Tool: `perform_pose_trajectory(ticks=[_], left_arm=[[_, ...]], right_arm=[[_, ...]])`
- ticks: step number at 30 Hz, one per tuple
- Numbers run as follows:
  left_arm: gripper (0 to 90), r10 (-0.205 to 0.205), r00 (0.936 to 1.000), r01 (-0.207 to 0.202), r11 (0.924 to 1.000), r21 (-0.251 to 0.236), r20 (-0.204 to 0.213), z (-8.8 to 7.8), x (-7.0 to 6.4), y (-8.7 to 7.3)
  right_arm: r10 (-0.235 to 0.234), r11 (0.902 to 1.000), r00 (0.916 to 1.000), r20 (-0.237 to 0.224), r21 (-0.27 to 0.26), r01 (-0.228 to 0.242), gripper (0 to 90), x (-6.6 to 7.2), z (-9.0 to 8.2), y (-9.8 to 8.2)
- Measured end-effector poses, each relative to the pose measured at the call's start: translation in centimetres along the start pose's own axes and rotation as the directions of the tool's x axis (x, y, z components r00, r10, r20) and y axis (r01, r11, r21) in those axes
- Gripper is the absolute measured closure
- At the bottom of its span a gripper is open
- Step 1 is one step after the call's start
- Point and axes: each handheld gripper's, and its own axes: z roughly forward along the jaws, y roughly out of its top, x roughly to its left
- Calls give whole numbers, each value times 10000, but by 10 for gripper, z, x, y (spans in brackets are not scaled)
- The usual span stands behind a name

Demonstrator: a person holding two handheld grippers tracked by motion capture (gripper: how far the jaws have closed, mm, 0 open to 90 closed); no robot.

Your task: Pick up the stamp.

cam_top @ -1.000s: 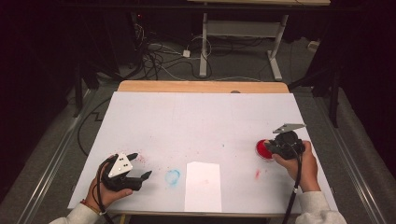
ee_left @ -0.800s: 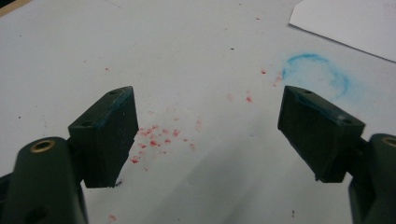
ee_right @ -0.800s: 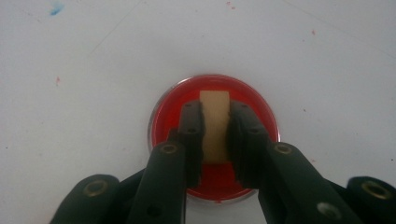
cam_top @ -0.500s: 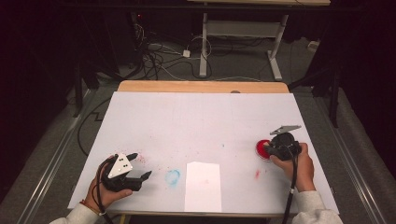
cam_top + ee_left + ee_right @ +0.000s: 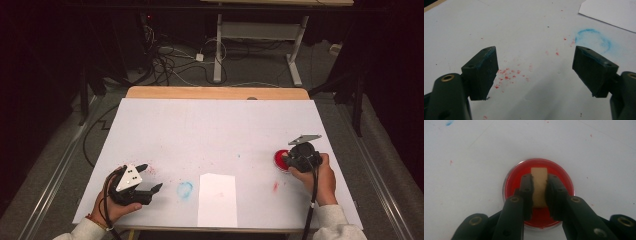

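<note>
Right tool (image 5: 539, 195): jaws pinched on a small tan block (image 5: 539, 187), upright between the pads, held over a round red dish (image 5: 511, 178) with a clear rim. Block pale, flat-faced, top edge square; whether its lower end touches the red surface cannot be told. In the high view the right tool (image 5: 295, 159) sits at the dish (image 5: 279, 159), near the right edge of the bench (image 5: 215, 120), with the right hand (image 5: 316, 176) behind it.

Left tool (image 5: 535, 72): jaws spread wide with nothing between them, blue smears on the pads, low over red specks (image 5: 507, 75). A blue ring stain (image 5: 594, 40) lies just beyond. In the high view it (image 5: 146, 177) rests near the front left corner.

White paper sheet (image 5: 217, 199): front centre, touching the near edge, between the two tools. Middle and far half of the white bench surface lie open.
</note>
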Motion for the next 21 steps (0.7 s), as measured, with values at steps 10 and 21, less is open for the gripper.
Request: perform_pose_trajectory(ticks=[10, 21], left_arm=[[206, 4, 10000, -3, 10000, 42, -36, 1, 0, 1], [206, -53, 10000, 53, 10000, 74, -46, 1, 2, -1]], right_arm=[[-100, 9999, 9999, 47, -74, 100, 765, 1, 0, 0], [-78, 9853, 9999, 92, -1708, 93, 764, 1, -56, 17]])
